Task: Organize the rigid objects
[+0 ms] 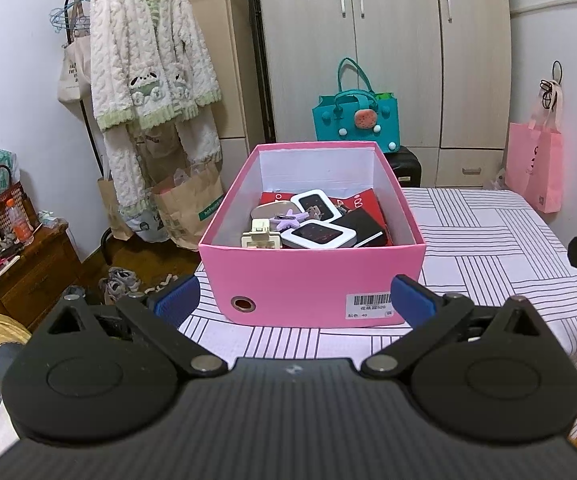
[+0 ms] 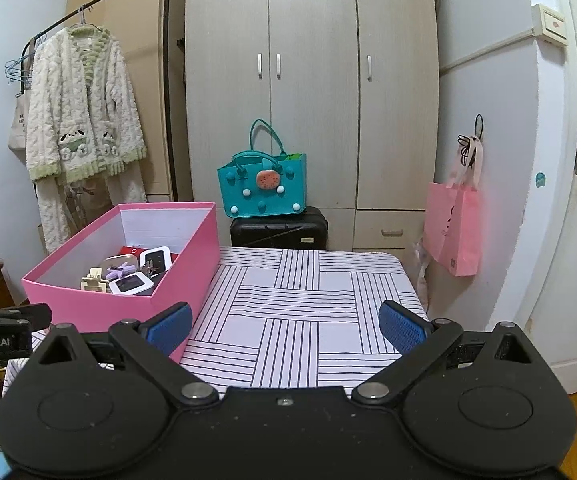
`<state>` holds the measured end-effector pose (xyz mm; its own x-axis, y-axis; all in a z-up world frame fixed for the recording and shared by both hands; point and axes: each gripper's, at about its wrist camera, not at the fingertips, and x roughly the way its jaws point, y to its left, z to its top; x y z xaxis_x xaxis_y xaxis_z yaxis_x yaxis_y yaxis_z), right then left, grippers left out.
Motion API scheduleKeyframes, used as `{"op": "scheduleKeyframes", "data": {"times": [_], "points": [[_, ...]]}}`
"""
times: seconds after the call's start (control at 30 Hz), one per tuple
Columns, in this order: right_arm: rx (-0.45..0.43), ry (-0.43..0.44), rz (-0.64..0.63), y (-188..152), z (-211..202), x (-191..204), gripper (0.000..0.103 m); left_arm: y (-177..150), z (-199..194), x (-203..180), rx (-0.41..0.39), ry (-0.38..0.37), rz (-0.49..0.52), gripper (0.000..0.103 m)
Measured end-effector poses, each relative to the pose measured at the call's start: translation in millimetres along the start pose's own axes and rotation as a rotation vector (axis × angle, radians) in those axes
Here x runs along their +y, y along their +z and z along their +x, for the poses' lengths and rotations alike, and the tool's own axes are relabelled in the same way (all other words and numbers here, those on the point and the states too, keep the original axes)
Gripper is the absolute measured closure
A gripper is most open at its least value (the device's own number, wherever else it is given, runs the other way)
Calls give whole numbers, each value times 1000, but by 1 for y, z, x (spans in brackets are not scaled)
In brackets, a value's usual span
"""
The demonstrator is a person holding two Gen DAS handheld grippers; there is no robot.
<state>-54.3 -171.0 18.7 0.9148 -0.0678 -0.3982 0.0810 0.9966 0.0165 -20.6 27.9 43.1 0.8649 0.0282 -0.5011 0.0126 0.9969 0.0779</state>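
Apparently empty, spread grippers (image 1: 294, 296) beside box (image 1: 312, 280).

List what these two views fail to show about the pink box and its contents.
- Pink box floor: covered by the piled items, both views.
- Red packet: mostly under the white devices, left wrist view.
- Barcode label text: too small.
- Right wrist view: near wall hides lower contents.
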Motion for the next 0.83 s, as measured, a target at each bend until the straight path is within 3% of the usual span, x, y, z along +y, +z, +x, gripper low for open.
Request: {"op": "scheduleKeyframes", "data": {"times": [0.5, 0.83], "points": [[22, -16, 8, -1, 8, -9, 2, 2, 12, -7, 11, 0, 14, 0], [34, -14, 9, -1, 16, -15, 2, 3, 15, -15, -21, 22, 47, 0]]}}
